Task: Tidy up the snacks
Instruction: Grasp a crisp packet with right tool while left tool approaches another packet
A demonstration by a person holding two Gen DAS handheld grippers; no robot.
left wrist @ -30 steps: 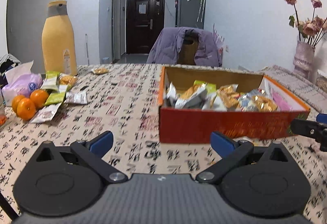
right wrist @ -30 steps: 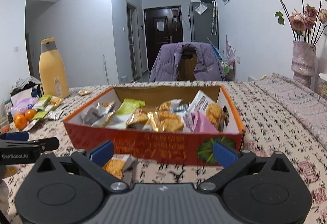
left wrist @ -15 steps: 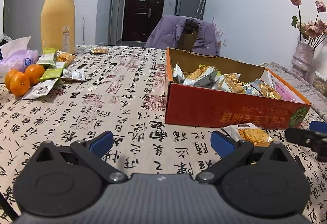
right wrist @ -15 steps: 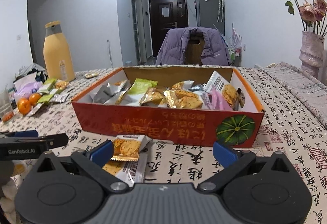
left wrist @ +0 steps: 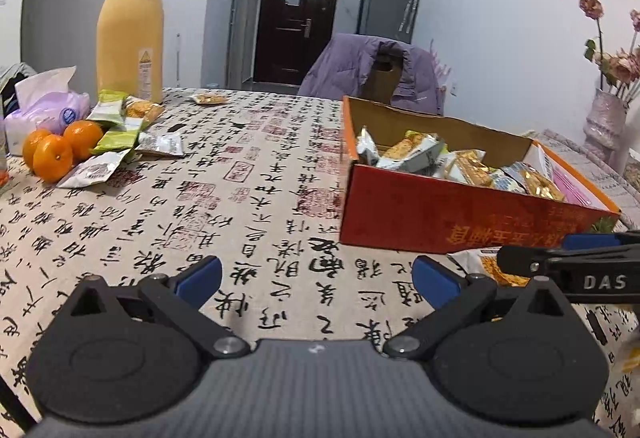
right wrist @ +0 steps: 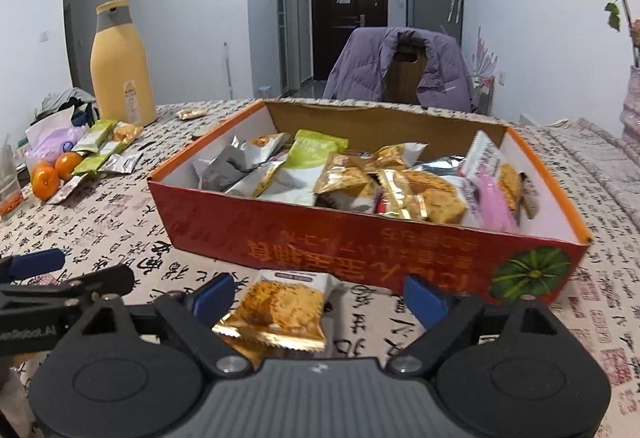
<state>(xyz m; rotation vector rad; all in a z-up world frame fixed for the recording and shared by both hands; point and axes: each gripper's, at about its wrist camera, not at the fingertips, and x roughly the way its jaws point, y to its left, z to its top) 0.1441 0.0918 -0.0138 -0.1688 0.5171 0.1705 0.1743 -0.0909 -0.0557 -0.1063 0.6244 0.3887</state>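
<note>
Currently the right claw points down at the surface, just in front of the near wall of the red cardboard box. Its jaws are closing, and a loose snack packet with a gold lower edge lies between them on the calligraphy-print cloth, nearer the left-hand blue pad; neither pad presses on it yet. The packet sits just beside the box front, outside it. The box itself is filled with assorted snack packets, gold, silver, green and pink. The left claw hovers over bare cloth to the left of the box with its jaws wide apart and nothing between them; in its view one finger of the right claw crosses the same loose packet at the right edge. Well apart from the box, at the far left of the surface, more snack packets lie scattered beside three oranges, a tissue pack and a tall yellow bottle.
</note>
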